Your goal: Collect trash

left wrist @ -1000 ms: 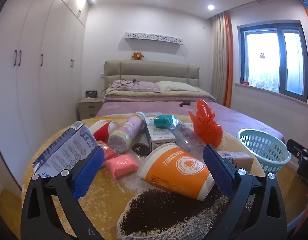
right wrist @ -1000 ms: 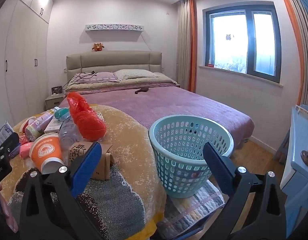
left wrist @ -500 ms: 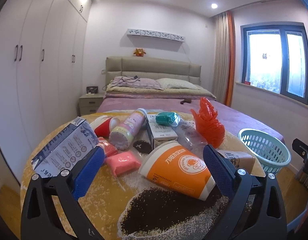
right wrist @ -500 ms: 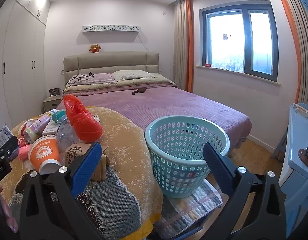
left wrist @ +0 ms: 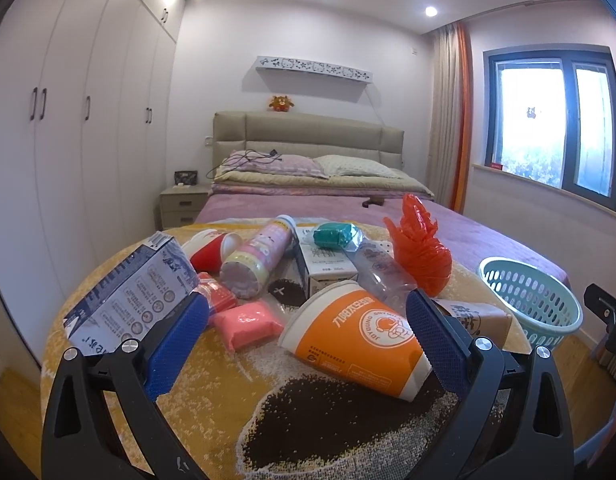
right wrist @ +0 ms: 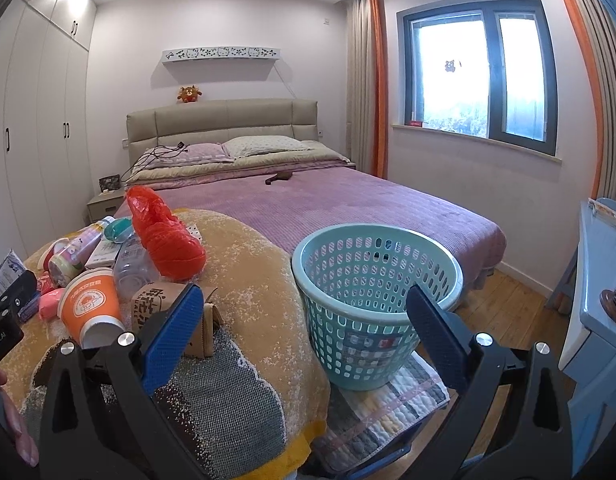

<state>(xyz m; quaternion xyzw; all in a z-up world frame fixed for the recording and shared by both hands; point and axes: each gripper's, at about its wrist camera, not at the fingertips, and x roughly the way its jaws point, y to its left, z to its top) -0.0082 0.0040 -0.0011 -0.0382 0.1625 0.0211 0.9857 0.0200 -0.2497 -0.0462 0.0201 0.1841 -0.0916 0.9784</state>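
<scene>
The left gripper (left wrist: 308, 340) is hovering with its blue-padded fingers (left wrist: 175, 344) spread wide and grasping nothing, framing the orange paper cup (left wrist: 360, 340) that is lying on its side on the yellow-and-dark table cover (left wrist: 211, 404). The right gripper (right wrist: 303, 328) is likewise standing released and empty, looking at the teal basket (right wrist: 372, 280), which is sitting beside the table on a quilted mat (right wrist: 392, 404) and appears to be holding nothing yet. The trash is lying in a loose pile on the table: the cup nearest, a brown paper bag (left wrist: 476, 316) just beside it, a clear plastic bottle (left wrist: 380, 272) and an orange-red plastic bag (left wrist: 424, 256) behind, with a pink packet (left wrist: 247, 324), a pink-labelled can (left wrist: 255, 260), a red cup (left wrist: 207, 250), a white carton (left wrist: 328, 268) and a blue-grey box (left wrist: 135, 292) to the left. Judging from this, collection is only beginning and the cup is the likely first pick. Doing it well probably means lowering the left gripper so the pads are meeting the cup across its middle, closing gently since thin paper is likely to crush or roll, and avoiding the bag and bottle touching it.
</scene>
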